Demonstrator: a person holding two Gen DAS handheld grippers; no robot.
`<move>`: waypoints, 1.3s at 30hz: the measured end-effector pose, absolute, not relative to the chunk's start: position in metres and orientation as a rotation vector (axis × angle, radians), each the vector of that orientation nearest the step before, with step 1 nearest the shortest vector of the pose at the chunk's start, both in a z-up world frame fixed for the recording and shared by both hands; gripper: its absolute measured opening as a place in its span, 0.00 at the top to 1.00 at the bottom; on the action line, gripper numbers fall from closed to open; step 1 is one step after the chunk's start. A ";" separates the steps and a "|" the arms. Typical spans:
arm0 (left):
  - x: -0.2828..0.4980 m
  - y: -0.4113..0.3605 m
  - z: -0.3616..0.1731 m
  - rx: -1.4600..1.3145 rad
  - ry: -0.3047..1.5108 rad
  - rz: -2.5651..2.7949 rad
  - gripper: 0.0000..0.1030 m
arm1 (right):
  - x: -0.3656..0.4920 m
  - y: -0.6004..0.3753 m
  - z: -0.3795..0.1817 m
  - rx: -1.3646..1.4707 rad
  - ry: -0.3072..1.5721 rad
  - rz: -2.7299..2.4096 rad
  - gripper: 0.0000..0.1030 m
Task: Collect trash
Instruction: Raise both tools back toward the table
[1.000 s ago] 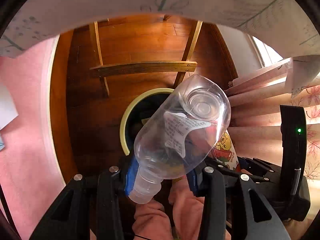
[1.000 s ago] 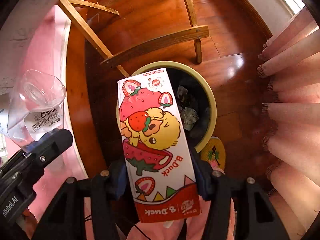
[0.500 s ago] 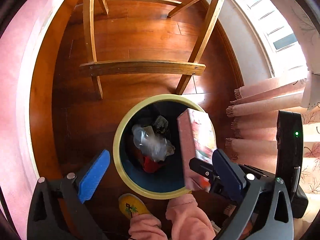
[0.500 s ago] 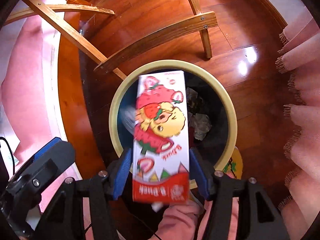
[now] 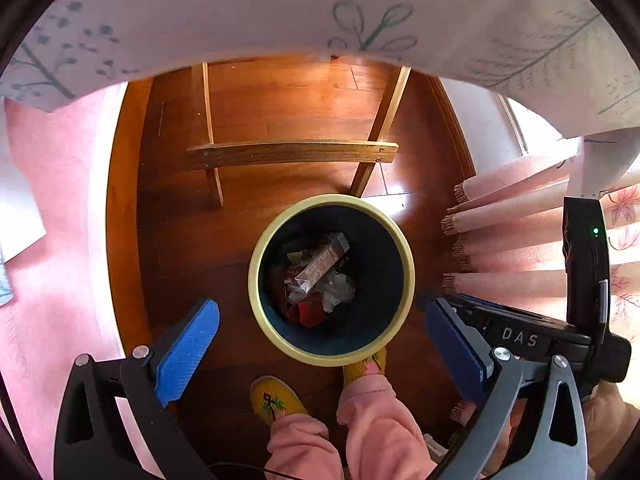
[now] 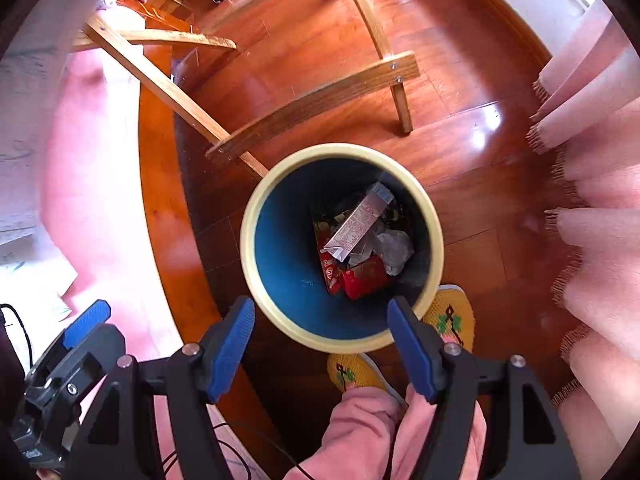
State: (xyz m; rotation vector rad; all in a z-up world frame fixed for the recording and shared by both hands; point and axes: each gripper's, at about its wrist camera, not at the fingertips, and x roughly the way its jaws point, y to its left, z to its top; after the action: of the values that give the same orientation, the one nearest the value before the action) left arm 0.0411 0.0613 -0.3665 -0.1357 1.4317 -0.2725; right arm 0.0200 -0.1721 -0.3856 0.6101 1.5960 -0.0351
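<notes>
Below you, the round bin point(image 5: 256, 280) with the pale yellow rim and dark blue inside stands upright on the wooden floor. In it, the carton point(image 6: 356, 228) lies tilted on crumpled clear plastic point(image 6: 394, 250) and red wrappers point(image 6: 360, 280).

Carton point(image 6: 362, 220) inside trash bin point(image 6: 256, 240)

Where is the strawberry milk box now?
The milk box lies tilted inside the bin on the floor, on top of the other trash, next to crumpled clear plastic. In the right wrist view it sits mid-picture, beyond the empty right gripper.
</notes>
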 end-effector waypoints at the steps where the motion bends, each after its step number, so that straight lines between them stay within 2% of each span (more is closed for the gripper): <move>1: 0.038 0.066 -0.353 -0.138 1.419 -0.265 0.01 | 0.019 -0.174 -0.372 0.609 1.585 -0.037 0.32; 7: 0.026 0.084 -0.252 -0.152 1.323 -0.256 0.01 | 0.013 -0.184 -0.271 0.603 1.480 -0.021 0.32; 15: 0.025 0.094 -0.095 -0.171 1.087 -0.301 0.01 | 0.015 -0.177 -0.117 0.568 1.297 0.068 0.32; 22: 0.050 0.096 0.006 -0.141 0.880 -0.344 0.01 | 0.044 -0.167 -0.018 0.522 1.111 0.124 0.32; 31: 0.108 0.104 0.071 -0.115 0.761 -0.314 0.01 | 0.107 -0.154 0.047 0.369 0.987 0.121 0.32; 39: 0.187 0.087 0.058 -0.117 0.822 -0.239 0.03 | 0.192 -0.174 0.062 0.274 0.942 0.156 0.32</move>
State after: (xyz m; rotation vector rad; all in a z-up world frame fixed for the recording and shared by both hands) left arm 0.1871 0.0870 0.0583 -0.1170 0.8217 -0.2386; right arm 0.1918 -0.1738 0.0615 0.2740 0.9416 0.1560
